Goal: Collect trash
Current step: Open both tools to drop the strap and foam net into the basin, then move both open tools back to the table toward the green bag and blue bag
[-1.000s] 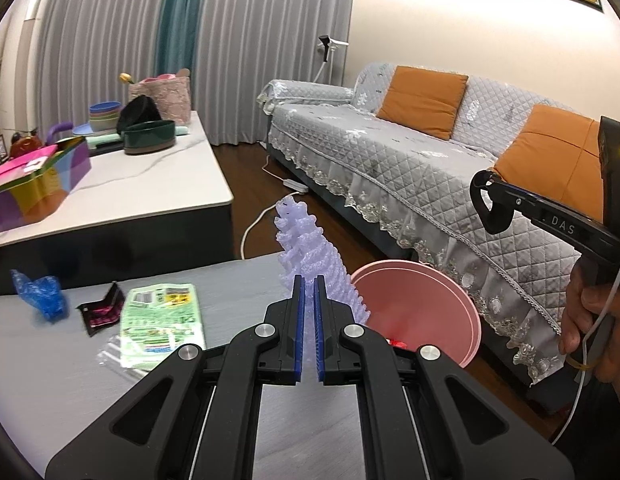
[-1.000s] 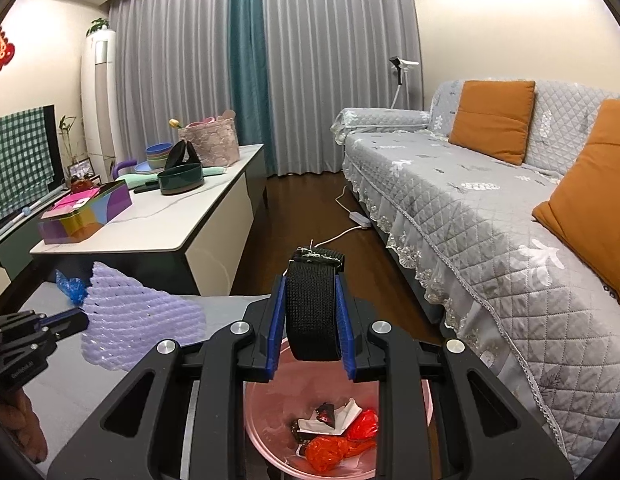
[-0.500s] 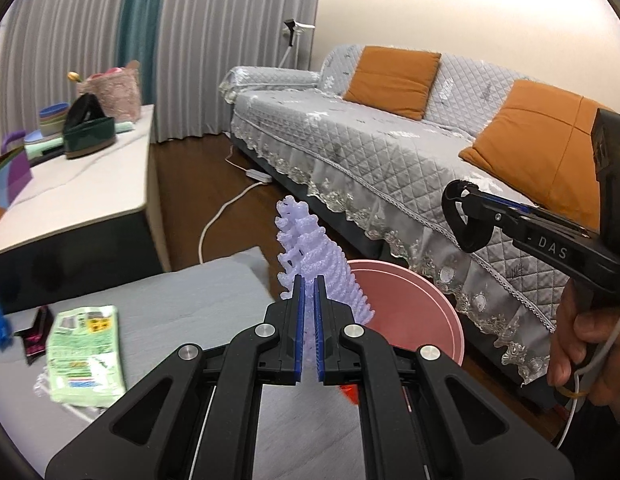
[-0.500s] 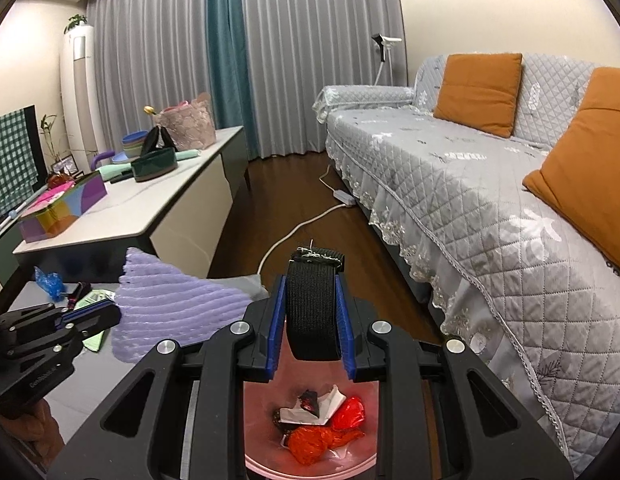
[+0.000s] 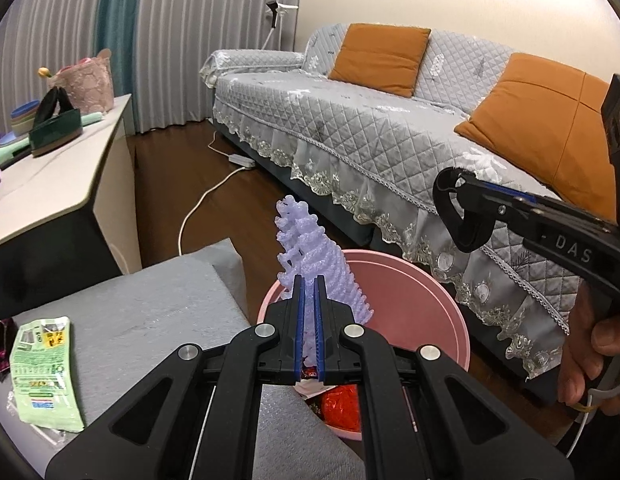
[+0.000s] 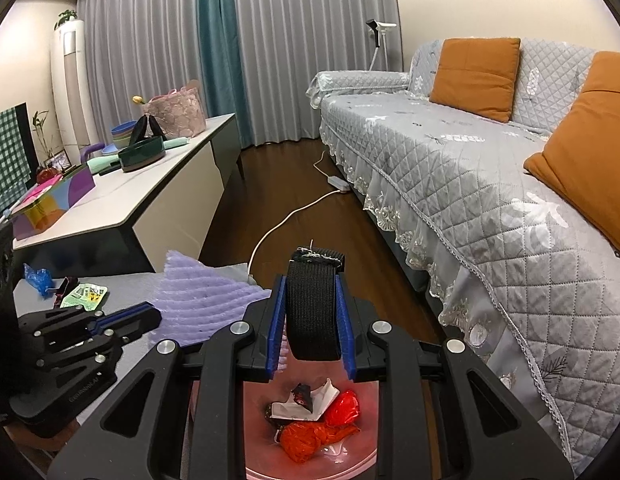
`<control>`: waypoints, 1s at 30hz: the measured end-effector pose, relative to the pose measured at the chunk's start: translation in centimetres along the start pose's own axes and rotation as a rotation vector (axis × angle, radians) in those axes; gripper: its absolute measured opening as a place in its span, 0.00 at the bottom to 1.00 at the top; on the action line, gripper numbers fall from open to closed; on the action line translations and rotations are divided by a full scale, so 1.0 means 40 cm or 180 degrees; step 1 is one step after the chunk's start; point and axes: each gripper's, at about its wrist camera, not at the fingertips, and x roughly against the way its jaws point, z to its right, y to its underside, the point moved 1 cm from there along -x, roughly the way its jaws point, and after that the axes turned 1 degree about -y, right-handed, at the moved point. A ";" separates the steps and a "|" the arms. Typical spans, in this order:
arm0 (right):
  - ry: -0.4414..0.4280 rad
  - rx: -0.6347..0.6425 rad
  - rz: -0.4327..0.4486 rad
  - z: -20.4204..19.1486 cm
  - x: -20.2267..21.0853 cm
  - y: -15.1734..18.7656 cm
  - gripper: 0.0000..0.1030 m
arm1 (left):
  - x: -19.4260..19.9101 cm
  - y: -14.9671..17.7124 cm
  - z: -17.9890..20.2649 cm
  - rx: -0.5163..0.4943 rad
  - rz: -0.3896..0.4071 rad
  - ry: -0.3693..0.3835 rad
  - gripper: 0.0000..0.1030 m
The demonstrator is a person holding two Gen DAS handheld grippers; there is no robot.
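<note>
Hovering over the pink bin point(image 5: 422, 280), both claws are seen carrying trash. The left claw point(image 5: 307, 328) is pinched nearly closed on a lilac foam net point(image 5: 310, 248), which has been carried across from above the grey desk point(image 5: 129, 312) until it hangs over the bin's near rim. The right claw point(image 6: 312, 320) is clamped on a black strap point(image 6: 314, 308), held directly above the red wrappers point(image 6: 322, 428) already collected. Release of both pieces is judged the next step. A green packet point(image 5: 43, 372) is left on the desk.
</note>
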 end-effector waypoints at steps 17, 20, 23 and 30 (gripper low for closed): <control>0.0008 -0.0064 0.0088 -0.028 0.016 -0.010 0.55 | 0.114 0.008 -0.057 0.0075 0.0033 -0.0232 0.11; -0.0035 -0.0060 0.0097 -0.051 0.020 -0.010 0.55 | 0.162 0.012 -0.074 0.0096 0.0089 -0.0298 0.11; -0.0106 -0.0041 0.0118 -0.088 0.029 -0.013 0.55 | 0.215 0.022 -0.099 0.0121 0.0142 -0.0376 0.11; -0.0276 0.0050 0.0206 -0.186 0.055 -0.027 0.55 | 0.327 0.054 -0.196 0.0224 0.0233 -0.0626 0.11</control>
